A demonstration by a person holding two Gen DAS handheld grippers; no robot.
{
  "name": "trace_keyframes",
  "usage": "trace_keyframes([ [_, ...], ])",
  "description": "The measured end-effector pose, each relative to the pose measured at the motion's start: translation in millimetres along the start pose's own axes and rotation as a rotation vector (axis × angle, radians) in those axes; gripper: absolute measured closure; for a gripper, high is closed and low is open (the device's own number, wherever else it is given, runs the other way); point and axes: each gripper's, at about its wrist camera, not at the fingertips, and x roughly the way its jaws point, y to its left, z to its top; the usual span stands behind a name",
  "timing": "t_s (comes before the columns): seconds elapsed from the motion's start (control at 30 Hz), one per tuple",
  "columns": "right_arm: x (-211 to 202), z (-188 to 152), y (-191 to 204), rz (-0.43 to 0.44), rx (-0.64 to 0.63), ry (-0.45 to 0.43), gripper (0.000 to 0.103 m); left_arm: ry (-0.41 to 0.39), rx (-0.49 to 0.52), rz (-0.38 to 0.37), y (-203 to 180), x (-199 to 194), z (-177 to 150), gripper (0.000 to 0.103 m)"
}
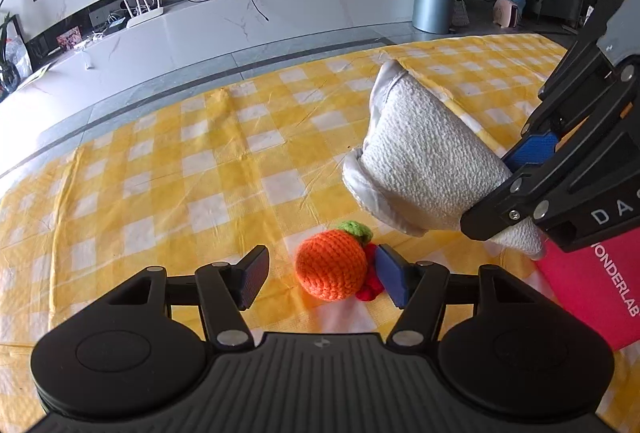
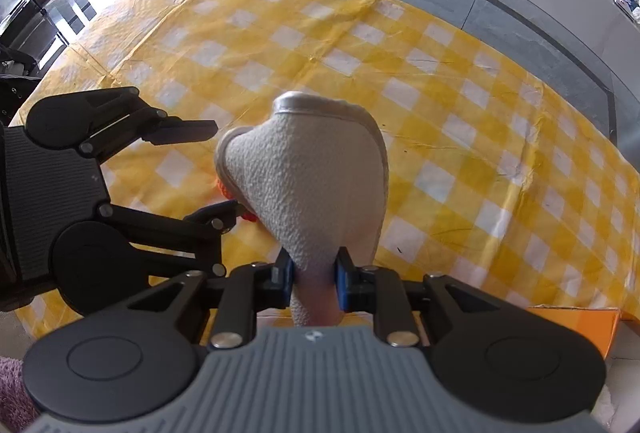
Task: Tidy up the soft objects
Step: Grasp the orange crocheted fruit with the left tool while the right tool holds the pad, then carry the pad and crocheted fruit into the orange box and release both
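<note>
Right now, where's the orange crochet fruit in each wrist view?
Left wrist: orange crochet fruit low centre, on the cloth between the left gripper's open jaws.
Right wrist: only an orange sliver left of centre, mostly hidden behind the white towel.
Shared landmark: that towel, clamped in the right gripper.

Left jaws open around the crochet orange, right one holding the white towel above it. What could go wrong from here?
1. The left hand-held gripper has its blue pad against the red crochet piece beside the crochet orange; closing may pinch both or roll the orange away.
2. The white towel, pinched only at its narrow end by the right hand-held gripper, hangs over the orange and hides it from the right wrist view; the two grippers may collide.
</note>
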Motion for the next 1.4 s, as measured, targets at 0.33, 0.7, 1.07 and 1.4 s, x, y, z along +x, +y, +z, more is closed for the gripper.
trace_keyframes([
  [0.33,9.5,-1.7,-8.0,0.035,0.025,0.002,0.083,-0.008,0.007,-0.028,-18.8,3.2,-1.6,0.053],
  [0.7,-26.6,-15.8,13.2,0.116,0.04,-0.106,0.083,-0.028,-0.03,0.064,-24.5,-61.4,-11.2,0.056],
  [1.07,-90.9,-94.1,59.6,0.302,0.118,-0.213,0.083,-0.028,-0.14,0.113,-54.1,-156.5,-44.2,0.056],
  [1.4,-141.9,-193.3,53.0,0.327,0.223,-0.29,0.083,-0.06,-0.219,0.078,-96.1,-213.3,-58.5,0.056],
])
